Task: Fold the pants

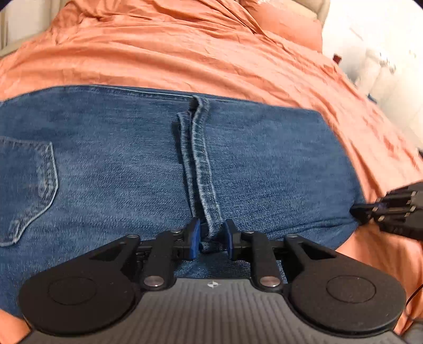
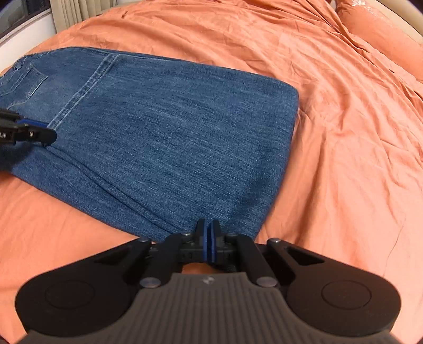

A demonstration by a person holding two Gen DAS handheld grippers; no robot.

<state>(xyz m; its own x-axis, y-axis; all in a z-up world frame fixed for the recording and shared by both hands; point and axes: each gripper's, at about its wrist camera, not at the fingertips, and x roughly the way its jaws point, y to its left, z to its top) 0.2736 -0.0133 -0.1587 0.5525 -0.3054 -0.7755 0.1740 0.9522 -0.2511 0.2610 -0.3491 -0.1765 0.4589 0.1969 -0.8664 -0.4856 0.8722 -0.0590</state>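
Blue denim pants (image 1: 127, 164) lie folded on the orange bed; they also show in the right wrist view (image 2: 171, 137). My left gripper (image 1: 211, 235) is shut on the hem band (image 1: 201, 169) of the top layer, the blue pads pinching the hem's near end. A back pocket (image 1: 29, 190) shows at the left. My right gripper (image 2: 208, 238) is shut at the near edge of the pants, pads pressed together; I cannot tell whether denim is between them. It appears at the right edge of the left wrist view (image 1: 359, 211). The left gripper shows in the right wrist view (image 2: 45, 136).
The orange bedsheet (image 2: 343, 132) is wrinkled and spreads all round the pants. A pillow (image 2: 378, 29) lies at the far right. Curtains (image 2: 79, 13) and a window ledge stand beyond the bed's far left. White furniture (image 1: 383, 74) is beside the bed.
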